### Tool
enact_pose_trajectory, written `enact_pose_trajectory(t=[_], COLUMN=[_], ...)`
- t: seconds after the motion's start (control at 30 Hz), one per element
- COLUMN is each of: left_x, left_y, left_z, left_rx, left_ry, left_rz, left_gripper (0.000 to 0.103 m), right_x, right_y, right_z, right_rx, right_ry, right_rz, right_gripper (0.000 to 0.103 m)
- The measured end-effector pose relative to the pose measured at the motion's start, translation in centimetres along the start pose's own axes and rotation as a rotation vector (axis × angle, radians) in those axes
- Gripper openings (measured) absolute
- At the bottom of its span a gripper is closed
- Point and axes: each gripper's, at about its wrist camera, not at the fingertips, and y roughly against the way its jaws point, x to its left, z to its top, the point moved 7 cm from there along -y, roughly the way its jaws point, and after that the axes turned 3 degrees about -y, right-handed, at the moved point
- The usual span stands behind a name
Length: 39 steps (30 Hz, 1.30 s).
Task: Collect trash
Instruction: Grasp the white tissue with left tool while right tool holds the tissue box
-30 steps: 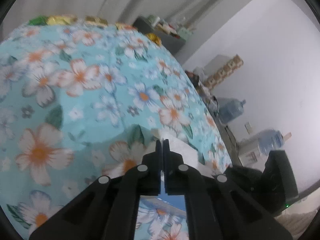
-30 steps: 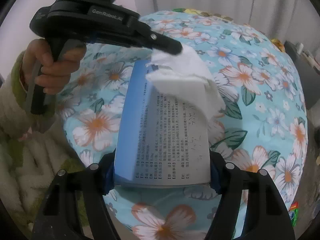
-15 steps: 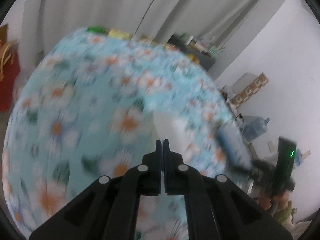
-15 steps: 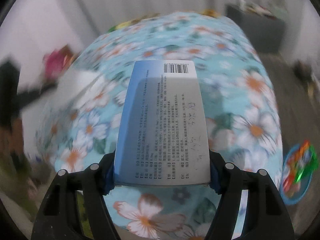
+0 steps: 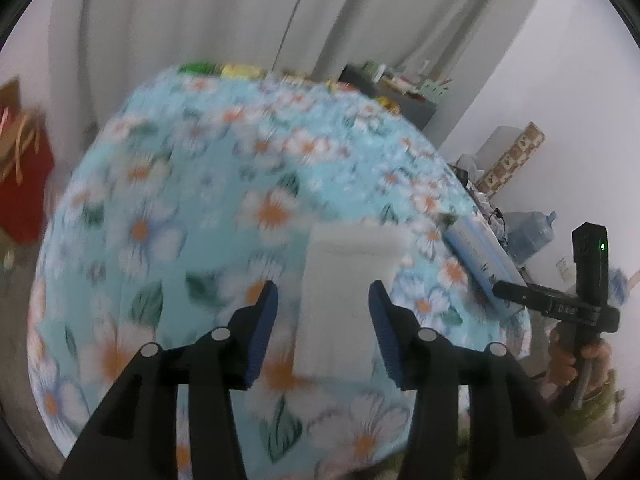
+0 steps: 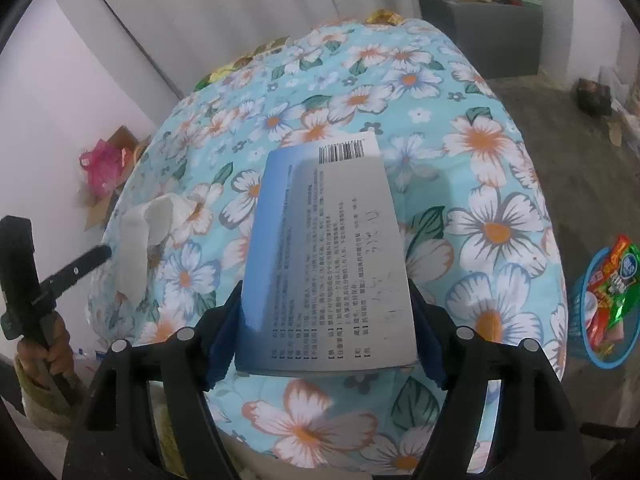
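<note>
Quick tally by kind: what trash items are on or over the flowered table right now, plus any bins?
White tissue: 1, lying on the flowered cloth
Printed box: 1, in the right gripper
Blue basket of wrappers on the floor: 1
Total: 3

A turquoise cloth [image 6: 460, 92] with white-and-orange flowers lies under a blue-and-grey box [image 6: 328, 264] and white tissue [image 5: 344, 304].

Left gripper [image 5: 322, 305] just opened, white tissue [image 5: 345, 300] between jaws.
</note>
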Motion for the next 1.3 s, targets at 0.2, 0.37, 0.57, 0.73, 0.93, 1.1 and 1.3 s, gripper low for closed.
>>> enact_pose_trajectory(t=[0.2, 0.37, 0.57, 0.73, 0.93, 1.1, 1.3], left_x=[-1.2, -0.6, -1.4, -1.9, -2.5, -3.0, -3.4], left_y=[-3.0, -6.0, -7.6, -8.1, -8.3, -8.2, -8.1], left_z=[1.5, 1.3, 0.7, 0.6, 0.7, 0.8, 1.0], left_rx=[0.007, 0.077, 0.101, 0.095, 0.085, 0.076, 0.068], left_ry=[-0.127, -0.107, -0.154, -0.205, -0.217, -0.235, -0.241], left_rz=[0.062, 0.086, 0.14, 0.203, 0.211, 0.217, 0.215], left_gripper=[0.059, 0.061, 0.061, 0.061, 0.045, 0.03, 0.017], right_x=[-0.1, -0.2, -0.3, -0.3, -0.1, -0.1, -0.1], right_y=[-0.2, -0.4, -0.9, -1.3, -1.6, -1.6, -1.6], right_z=[0.3, 0.7, 0.9, 0.9, 0.8, 0.7, 0.8], right_rx=[0.001, -0.004, 0.0, -0.002, -0.008, -0.012, -0.017], right_ry=[-0.011, -0.021, -0.023, -0.013, 0.01, 0.018, 0.021], right_rz=[0.004, 0.013, 0.012, -0.005, -0.043, -0.058, -0.077], right_gripper=[0.072, 0.073, 0.075, 0.075, 0.075, 0.075, 0.07])
